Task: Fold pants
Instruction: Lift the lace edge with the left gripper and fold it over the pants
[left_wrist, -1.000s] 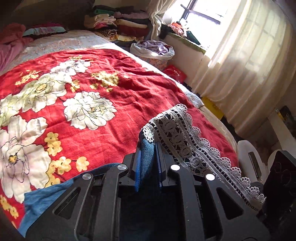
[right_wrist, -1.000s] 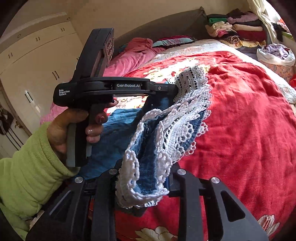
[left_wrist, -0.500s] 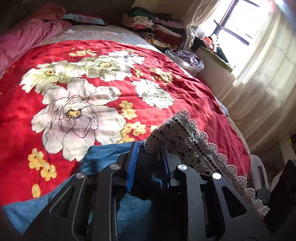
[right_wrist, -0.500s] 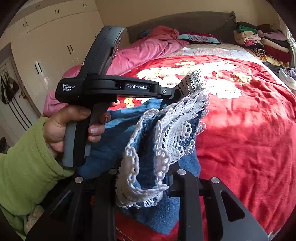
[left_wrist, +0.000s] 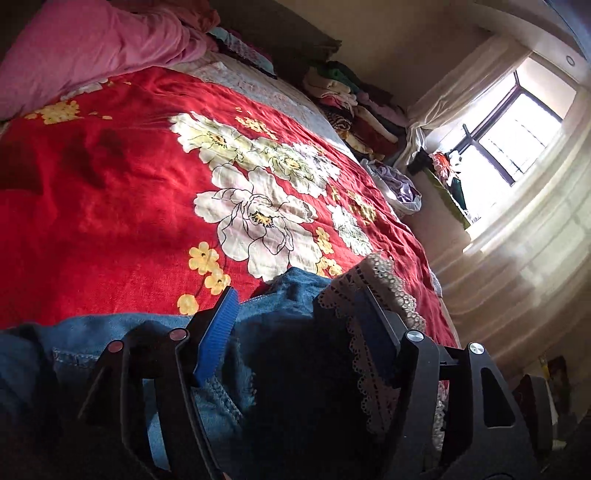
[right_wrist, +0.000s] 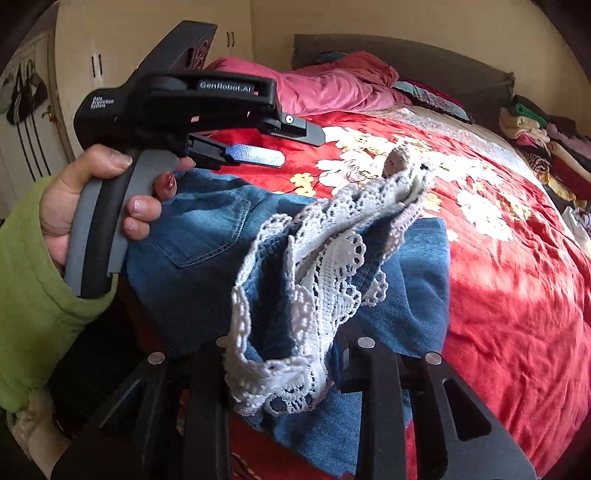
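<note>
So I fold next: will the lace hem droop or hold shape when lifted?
Probably droop: the lace hem already sags and curls where it hangs from the right tongs. The jeans look heavier and may drag it down. Its open holes could snag on the fingers.

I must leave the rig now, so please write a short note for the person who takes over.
Left claw: open, holds nothing, above the pants.
Right claw: shut on the lace hem, held up.
Pants: on the red blanket, hem end brought over the pocket part.
Done: the fold is begun.
Left: lay the hem flat, probably then release, and finish folding.
</note>
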